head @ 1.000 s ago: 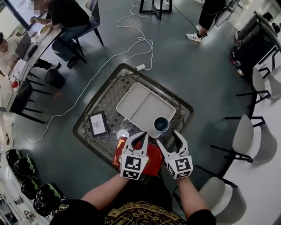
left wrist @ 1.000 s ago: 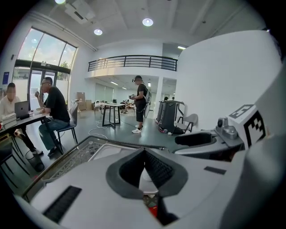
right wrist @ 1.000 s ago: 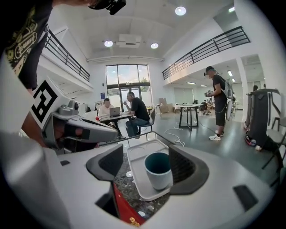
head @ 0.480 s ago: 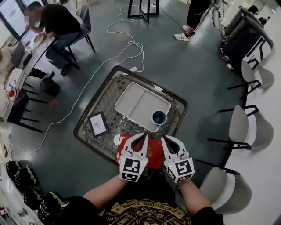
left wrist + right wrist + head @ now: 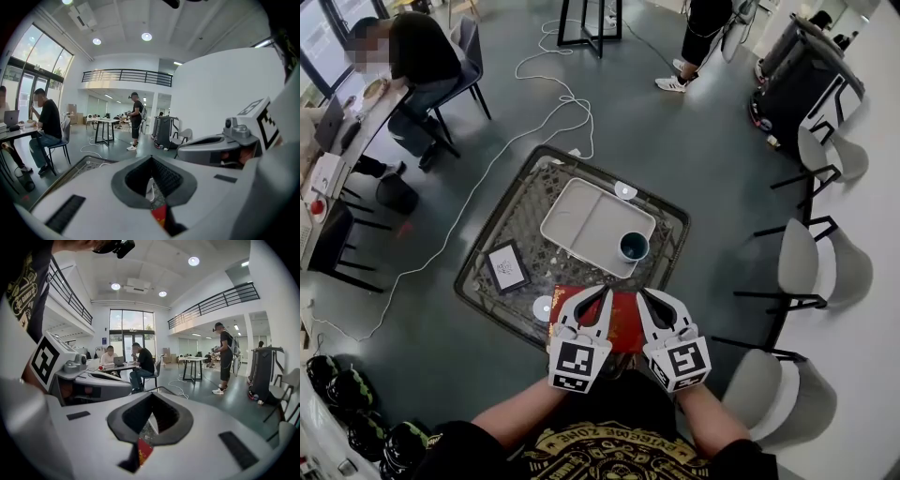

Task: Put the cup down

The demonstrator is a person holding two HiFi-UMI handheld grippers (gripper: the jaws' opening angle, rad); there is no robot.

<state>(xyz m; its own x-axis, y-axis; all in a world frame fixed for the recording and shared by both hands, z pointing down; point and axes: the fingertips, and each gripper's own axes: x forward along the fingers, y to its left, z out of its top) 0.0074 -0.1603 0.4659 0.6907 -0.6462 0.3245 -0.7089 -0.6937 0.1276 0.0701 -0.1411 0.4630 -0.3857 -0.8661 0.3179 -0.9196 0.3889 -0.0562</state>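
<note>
At six o'clock in the head view, the person's dark shirt [image 5: 609, 452] bears curved yellow lettering that seems to read "EXTREME ZONE". The cubes of the left tool [image 5: 595, 294] and right tool [image 5: 648, 298] show square black-and-white code markers. Gold marks on the red packet [image 5: 622, 322] are illegible.

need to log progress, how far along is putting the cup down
Done: the cup stands upright on the tray. In hand: nothing; the left hand-held gripper is shut and empty, the right hand-held gripper has just closed, empty too, both clear of the cup. Left: nothing visible.
</note>
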